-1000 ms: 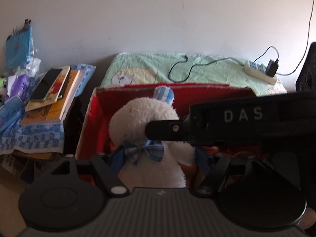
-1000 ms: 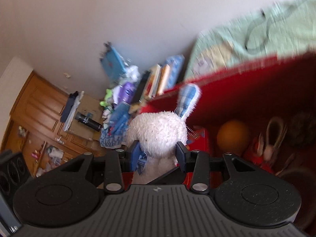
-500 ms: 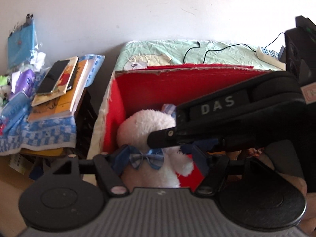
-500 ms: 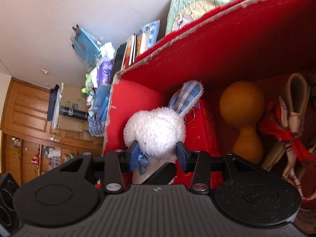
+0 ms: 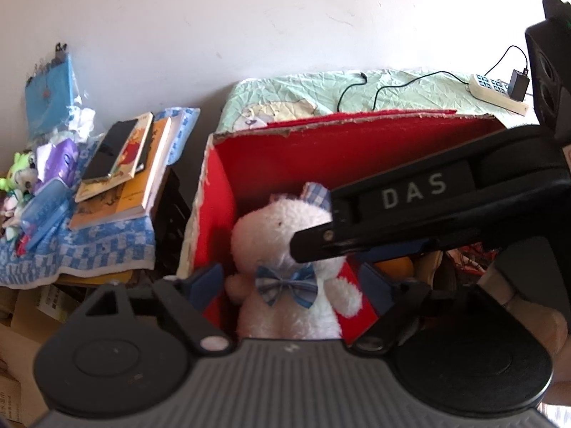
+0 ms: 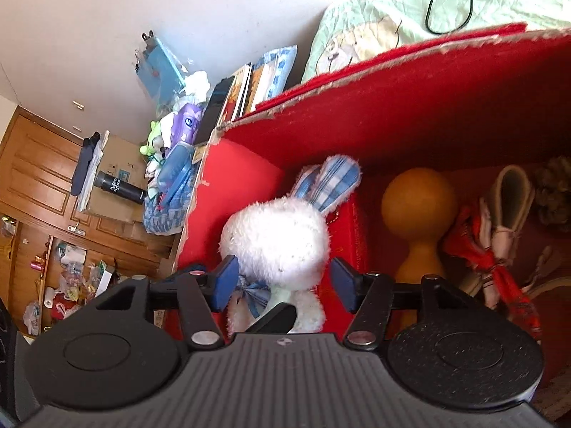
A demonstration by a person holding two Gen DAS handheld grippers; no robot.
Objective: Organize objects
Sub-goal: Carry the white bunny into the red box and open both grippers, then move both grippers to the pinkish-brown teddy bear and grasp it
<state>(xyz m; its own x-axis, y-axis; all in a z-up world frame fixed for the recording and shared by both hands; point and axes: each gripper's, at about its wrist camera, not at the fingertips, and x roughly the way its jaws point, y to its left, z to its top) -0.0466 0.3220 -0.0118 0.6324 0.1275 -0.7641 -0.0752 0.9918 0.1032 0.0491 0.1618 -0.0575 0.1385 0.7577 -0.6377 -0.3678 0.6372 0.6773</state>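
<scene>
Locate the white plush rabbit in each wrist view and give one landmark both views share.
Left wrist: white plush rabbit lower centre, inside the red box, facing the camera, bow tie visible.
Right wrist: rabbit centre-left, seen from above, checked ears up.
Shared landmark: stack of books left of the box.

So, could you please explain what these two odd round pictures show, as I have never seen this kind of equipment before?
There is no robot here. A person holds one hand-held gripper in each hand, and each carries a wide-angle camera looking along its two fingers, which is why the views look rounded. One picture comes from the left hand-held gripper, the other from the right hand-held gripper. Both look into a red box holding a white plush rabbit, an orange gourd and other odds and ends. A stack of books lies beside the box. The rabbit sits between both pairs of fingers, but both grippers stand open, so nothing is held.
</scene>
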